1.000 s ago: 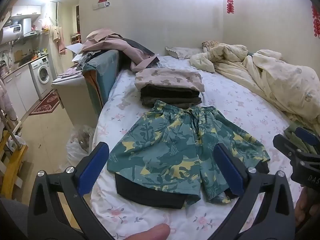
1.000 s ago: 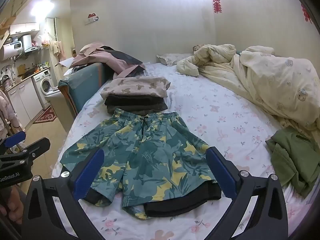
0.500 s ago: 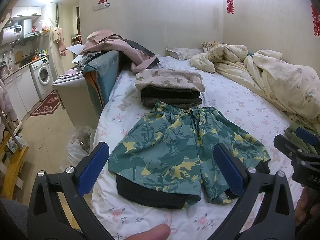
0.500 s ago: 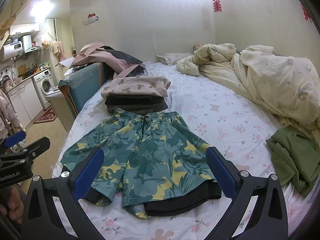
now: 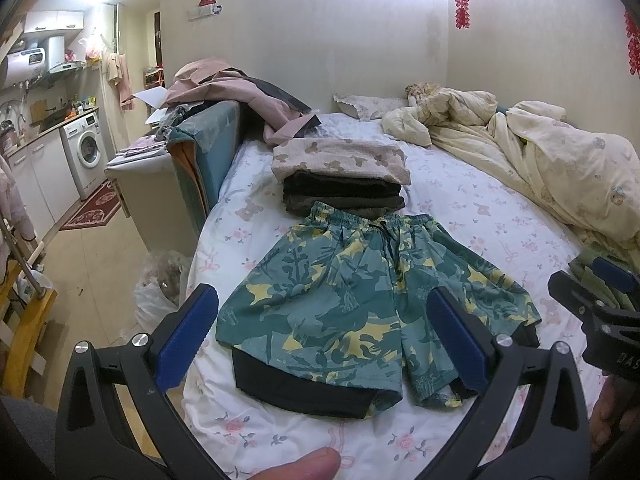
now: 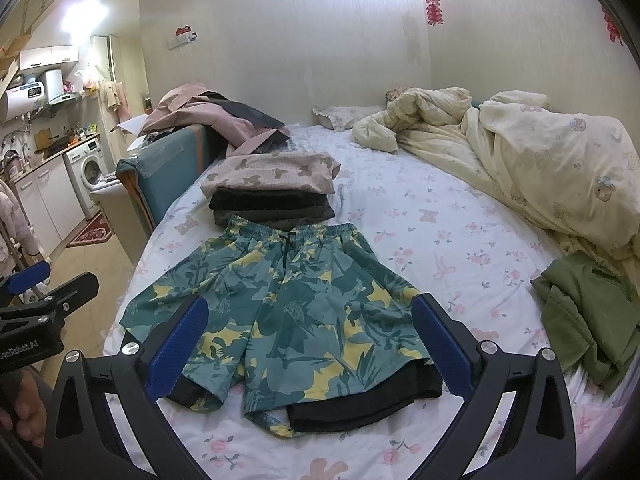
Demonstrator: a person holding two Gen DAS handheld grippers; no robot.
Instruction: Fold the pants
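Observation:
Green and yellow patterned shorts with a black lining lie spread flat on the flowered bed sheet, waistband toward the far side; they also show in the right wrist view. My left gripper is open and empty, held above the near edge of the bed before the leg hems. My right gripper is open and empty, also above the leg hems. Each gripper shows at the edge of the other's view.
A stack of folded clothes sits just behind the waistband. A crumpled cream duvet fills the right side. A green garment lies at right. A teal headboard with piled clothes and a kitchen floor are at left.
Both grippers have drifted slightly back and up; the shorts sit a little farther off in both views. The shorts have not moved.

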